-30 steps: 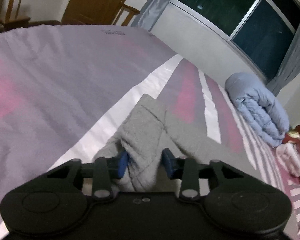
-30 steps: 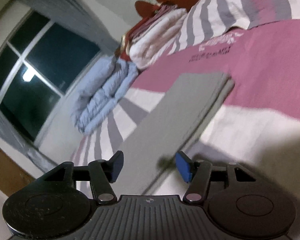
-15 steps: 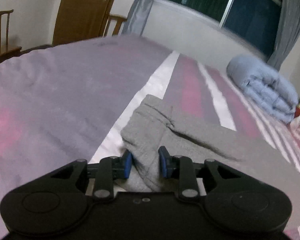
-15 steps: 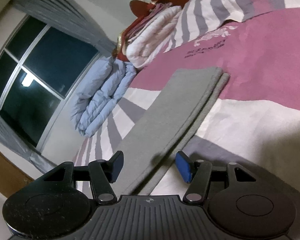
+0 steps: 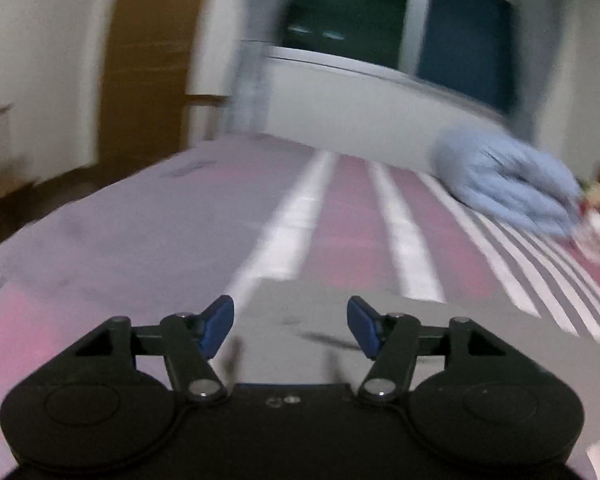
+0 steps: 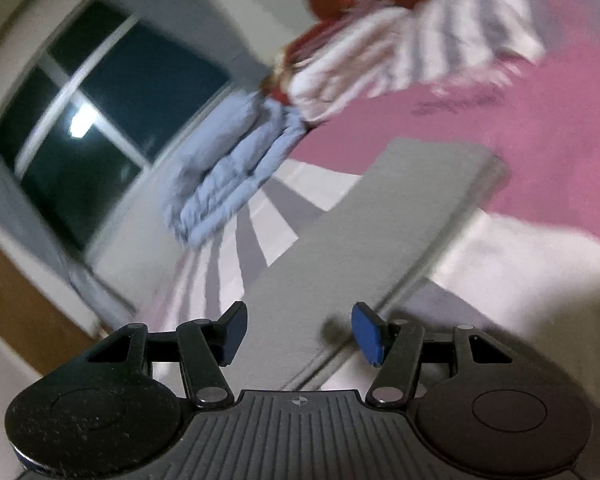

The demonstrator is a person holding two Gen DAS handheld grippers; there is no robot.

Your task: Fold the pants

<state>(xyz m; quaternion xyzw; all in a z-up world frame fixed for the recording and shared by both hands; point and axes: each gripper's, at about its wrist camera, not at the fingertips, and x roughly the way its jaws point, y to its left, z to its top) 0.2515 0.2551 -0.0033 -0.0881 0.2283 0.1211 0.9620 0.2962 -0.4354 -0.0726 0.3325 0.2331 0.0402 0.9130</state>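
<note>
The grey pants (image 5: 340, 312) lie flat on the pink, white and grey striped bed sheet (image 5: 160, 232). In the left wrist view my left gripper (image 5: 290, 326) is open and empty, just above the near end of the pants. In the right wrist view the pants (image 6: 360, 240) stretch away as a long folded strip. My right gripper (image 6: 298, 330) is open and empty over their near end. Both views are motion-blurred.
A rolled light blue quilt (image 5: 508, 180) lies at the far right of the bed by the window (image 5: 400, 12); it also shows in the right wrist view (image 6: 236, 168). Folded striped bedding (image 6: 380, 60) sits by the headboard. A wooden door (image 5: 148, 80) is at the left.
My left gripper was shut on a bunched fold of the pants half a second ago; it has let go and opened, and the pants lie flat. The right gripper stayed open and shifted slightly.
</note>
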